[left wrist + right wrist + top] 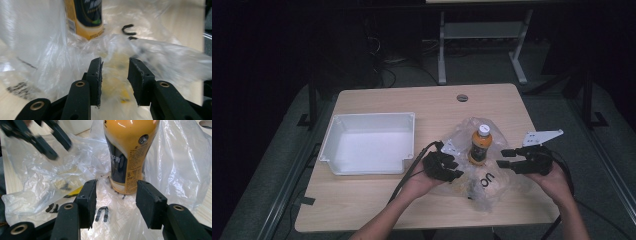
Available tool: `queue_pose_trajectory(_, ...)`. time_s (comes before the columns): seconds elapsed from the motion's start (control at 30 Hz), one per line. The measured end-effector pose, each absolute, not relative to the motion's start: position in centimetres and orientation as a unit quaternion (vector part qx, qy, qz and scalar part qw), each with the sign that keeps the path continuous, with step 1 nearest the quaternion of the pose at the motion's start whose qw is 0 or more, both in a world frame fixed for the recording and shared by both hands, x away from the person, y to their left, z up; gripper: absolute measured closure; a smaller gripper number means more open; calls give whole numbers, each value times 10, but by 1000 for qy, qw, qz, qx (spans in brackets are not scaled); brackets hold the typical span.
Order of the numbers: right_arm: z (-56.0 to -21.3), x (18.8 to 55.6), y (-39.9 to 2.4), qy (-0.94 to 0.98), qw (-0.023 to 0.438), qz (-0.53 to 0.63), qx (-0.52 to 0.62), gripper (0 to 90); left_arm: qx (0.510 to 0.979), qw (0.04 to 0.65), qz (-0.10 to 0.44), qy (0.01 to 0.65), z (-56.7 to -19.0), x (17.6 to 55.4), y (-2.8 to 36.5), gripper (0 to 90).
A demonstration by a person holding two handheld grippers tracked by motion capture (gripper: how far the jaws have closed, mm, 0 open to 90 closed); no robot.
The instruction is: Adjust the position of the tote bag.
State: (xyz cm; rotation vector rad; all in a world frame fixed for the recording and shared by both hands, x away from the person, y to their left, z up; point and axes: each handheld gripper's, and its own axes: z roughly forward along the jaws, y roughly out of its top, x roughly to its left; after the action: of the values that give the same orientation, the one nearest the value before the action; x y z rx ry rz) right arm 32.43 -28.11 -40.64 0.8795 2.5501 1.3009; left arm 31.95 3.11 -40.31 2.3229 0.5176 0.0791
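A big wooden table (377,200) holds everything. On its left part sits a white tray (328,142), well away from the hands. Near the middle lies a crinkly clear plastic bag (492,187), spread flat on the table. An orange drink bottle (480,145) with a white cap stands upright on the bag, between the two grippers.

The left gripper (115,80) is just beside the bottle, down by the bag. Its jaws stand apart and the pads do not press on anything. Loose plastic from the bag puffs up in the gap between them, and something yellow shows through it, too blurry to tell what it is.

The right gripper (116,200) is on the other side of the bottle. Its jaws are also let go and wide, with the bottle just past their tips, not touching
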Motion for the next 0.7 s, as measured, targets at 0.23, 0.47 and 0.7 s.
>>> queue_pose_trajectory(0.23, -407, 324, -279, 851, 75, 430, 293, 501, 898, 397, 38, 185, -376, 306, 43, 630)
queue_pose_trajectory(0.47, -409, 324, -280, 851, 77, 426, 297, 494, 895, 406, 45, 181, -362, 299, 58, 630)
queue_pose_trajectory(0.7, -408, 324, -284, 850, 75, 428, 298, 477, 892, 408, 51, 189, -354, 294, 78, 620)
